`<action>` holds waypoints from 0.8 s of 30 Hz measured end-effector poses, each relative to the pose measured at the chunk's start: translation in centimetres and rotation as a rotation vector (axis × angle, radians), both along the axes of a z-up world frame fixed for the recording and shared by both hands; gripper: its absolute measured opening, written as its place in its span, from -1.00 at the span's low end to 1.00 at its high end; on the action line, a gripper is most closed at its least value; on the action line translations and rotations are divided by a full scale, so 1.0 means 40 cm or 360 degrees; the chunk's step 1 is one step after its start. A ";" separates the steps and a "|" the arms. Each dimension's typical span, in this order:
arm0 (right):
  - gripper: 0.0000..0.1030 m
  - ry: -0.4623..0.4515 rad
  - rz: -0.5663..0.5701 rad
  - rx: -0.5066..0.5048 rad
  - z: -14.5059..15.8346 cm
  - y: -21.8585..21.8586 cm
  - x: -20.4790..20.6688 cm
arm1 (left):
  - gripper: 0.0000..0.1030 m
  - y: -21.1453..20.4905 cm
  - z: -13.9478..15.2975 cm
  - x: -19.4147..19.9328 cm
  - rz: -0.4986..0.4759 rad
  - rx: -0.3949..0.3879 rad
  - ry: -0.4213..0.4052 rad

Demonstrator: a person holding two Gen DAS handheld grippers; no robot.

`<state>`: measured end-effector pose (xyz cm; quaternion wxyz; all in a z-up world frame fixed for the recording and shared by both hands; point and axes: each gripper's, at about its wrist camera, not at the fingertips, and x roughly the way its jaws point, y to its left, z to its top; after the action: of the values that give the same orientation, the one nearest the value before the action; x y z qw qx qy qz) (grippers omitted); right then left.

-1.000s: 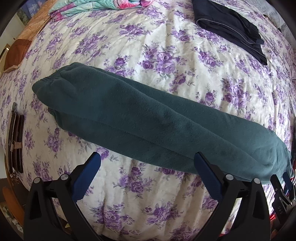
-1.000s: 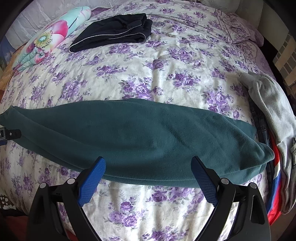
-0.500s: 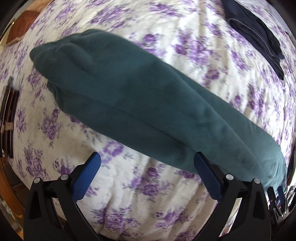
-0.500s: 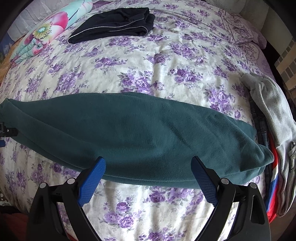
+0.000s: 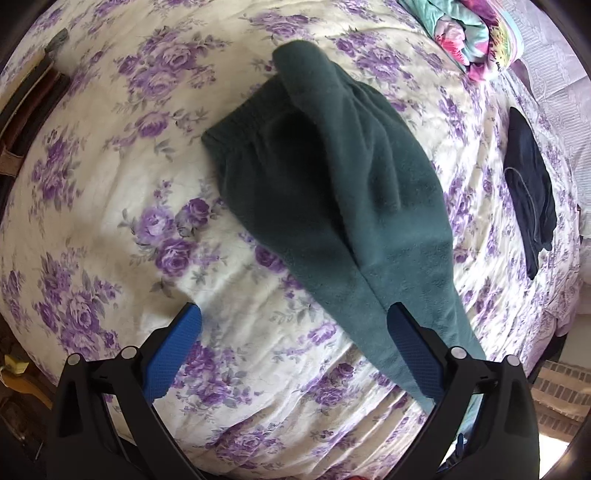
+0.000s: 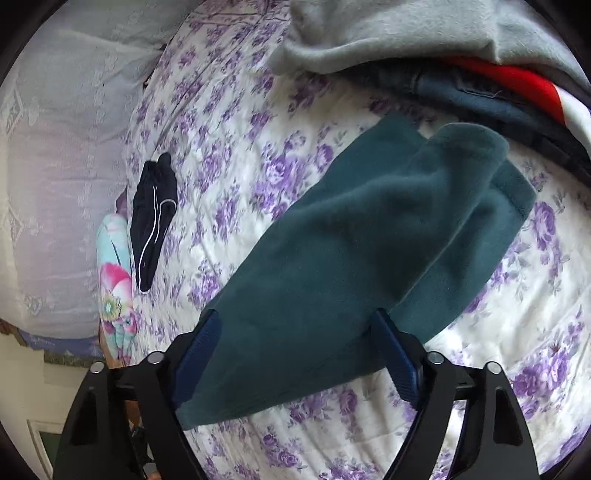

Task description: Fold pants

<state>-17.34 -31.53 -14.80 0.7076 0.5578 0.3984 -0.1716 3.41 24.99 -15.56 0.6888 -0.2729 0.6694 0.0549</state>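
Dark green fleece pants [image 5: 332,177] lie on the flowered quilt [image 5: 110,229], one leg laid on the other. Their waistband [image 5: 236,125] shows in the left wrist view. My left gripper [image 5: 293,310] hangs open just above the quilt. Its right finger [image 5: 413,354] overlaps the pants' edge, and nothing sits between its pads. In the right wrist view the cuff end [image 6: 498,166] points away from me. My right gripper [image 6: 295,314] straddles the pants [image 6: 369,229] across their width. Its jaws are closing with the fabric between them, and no firm pinch shows.
Folded black pants [image 5: 528,177] [image 6: 153,214] and a flowered bundle [image 5: 469,29] [image 6: 114,291] lie farther up the bed. A pile with a grey garment [image 6: 388,33], jeans and something red [image 6: 517,81] sits past the cuffs. The bed's edge [image 5: 22,110] runs along the left.
Both grippers swung and rolled, so the pants now run away from each camera. The left came over the waistband end, the right over the leg end. The right jaws narrowed around the fabric.
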 end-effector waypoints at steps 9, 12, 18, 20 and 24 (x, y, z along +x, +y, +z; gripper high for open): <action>-0.16 0.0039 -0.0073 0.0102 -0.028 -0.010 -0.023 | 0.91 0.041 -0.014 -0.008 0.0010 -0.0045 0.0022; -0.16 0.0069 -0.0079 0.0059 -0.020 -0.019 -0.042 | 0.91 0.065 -0.010 -0.029 0.0051 -0.0070 0.0036; -0.16 0.0103 -0.0143 0.0109 -0.040 -0.029 -0.063 | 0.91 0.108 -0.025 -0.047 0.0073 -0.0090 0.0042; -0.16 0.0106 -0.0168 0.0117 -0.049 -0.031 -0.063 | 0.91 0.077 -0.017 -0.032 0.0072 -0.0093 0.0046; -0.18 0.0089 -0.0183 0.0107 -0.055 -0.034 -0.047 | 0.91 0.069 -0.005 -0.019 0.0081 -0.0112 0.0051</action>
<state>-19.20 -32.87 -17.00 0.6662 0.5981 0.3908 -0.2139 2.64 27.77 -15.75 0.6664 -0.3129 0.6747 0.0533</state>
